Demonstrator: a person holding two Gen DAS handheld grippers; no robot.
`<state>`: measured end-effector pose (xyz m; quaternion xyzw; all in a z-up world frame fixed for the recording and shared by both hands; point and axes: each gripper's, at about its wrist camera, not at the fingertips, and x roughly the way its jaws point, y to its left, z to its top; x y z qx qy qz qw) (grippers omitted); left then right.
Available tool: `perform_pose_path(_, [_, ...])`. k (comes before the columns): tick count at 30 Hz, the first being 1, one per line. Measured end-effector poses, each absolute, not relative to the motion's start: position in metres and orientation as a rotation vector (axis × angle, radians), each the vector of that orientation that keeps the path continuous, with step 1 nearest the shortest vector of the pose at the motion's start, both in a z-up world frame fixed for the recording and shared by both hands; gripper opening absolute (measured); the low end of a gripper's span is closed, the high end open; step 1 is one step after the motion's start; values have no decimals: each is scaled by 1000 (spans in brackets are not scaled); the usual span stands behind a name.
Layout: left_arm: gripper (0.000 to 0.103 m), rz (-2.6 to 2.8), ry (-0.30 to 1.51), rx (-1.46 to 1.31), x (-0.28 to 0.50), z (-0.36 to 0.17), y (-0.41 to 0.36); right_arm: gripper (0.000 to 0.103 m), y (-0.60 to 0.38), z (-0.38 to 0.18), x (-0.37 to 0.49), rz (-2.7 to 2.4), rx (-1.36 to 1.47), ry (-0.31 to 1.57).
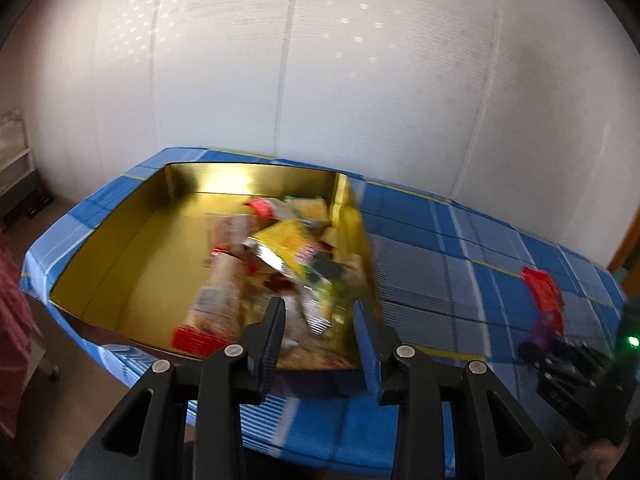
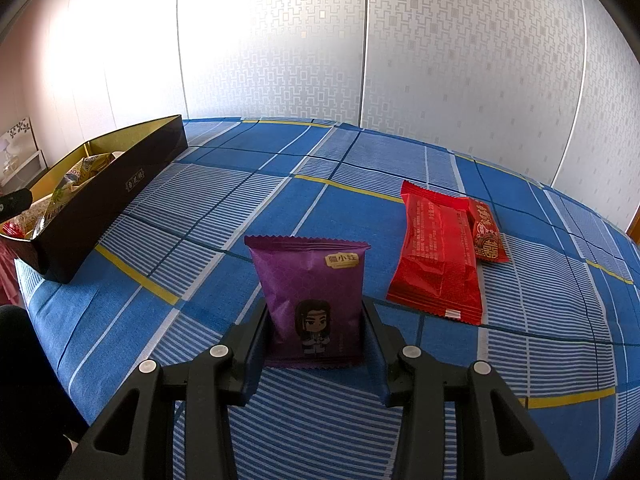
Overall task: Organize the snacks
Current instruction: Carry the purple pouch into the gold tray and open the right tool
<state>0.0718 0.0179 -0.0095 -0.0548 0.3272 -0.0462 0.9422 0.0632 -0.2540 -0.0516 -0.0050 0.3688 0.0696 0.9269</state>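
A dark box with a gold lining (image 1: pixel 120 248) stands on the blue checked cloth and holds several snack packets (image 1: pixel 280 248), piled toward its right end. My left gripper (image 1: pixel 318 314) hovers over the box's near right corner. Its jaws stand a narrow gap apart, open, with nothing pinched. My right gripper (image 2: pixel 315 314) is shut on a purple snack packet (image 2: pixel 312 280) and holds it upright just above the cloth. The box (image 2: pixel 120 188) is far off to its left. A large red packet (image 2: pixel 436 248) and a small red packet (image 2: pixel 486 232) lie on the cloth to the right.
The blue checked cloth (image 2: pixel 240 184) covers a table against a pale patterned wall. In the left wrist view, the right gripper (image 1: pixel 560 360) and the red packet (image 1: pixel 542 288) show at the right. A red-checked sleeve (image 1: pixel 8 320) and a low shelf (image 1: pixel 12 152) are at the left.
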Motion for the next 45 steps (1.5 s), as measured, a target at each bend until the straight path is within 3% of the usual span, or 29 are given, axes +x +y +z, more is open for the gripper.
perform_pose_path(25, [36, -382, 730, 39, 49, -44, -53, 43, -254, -51, 63, 142, -10, 755])
perform_pose_path(45, [36, -367, 780, -35, 58, -69, -44, 43, -251, -46, 71, 140, -27, 819])
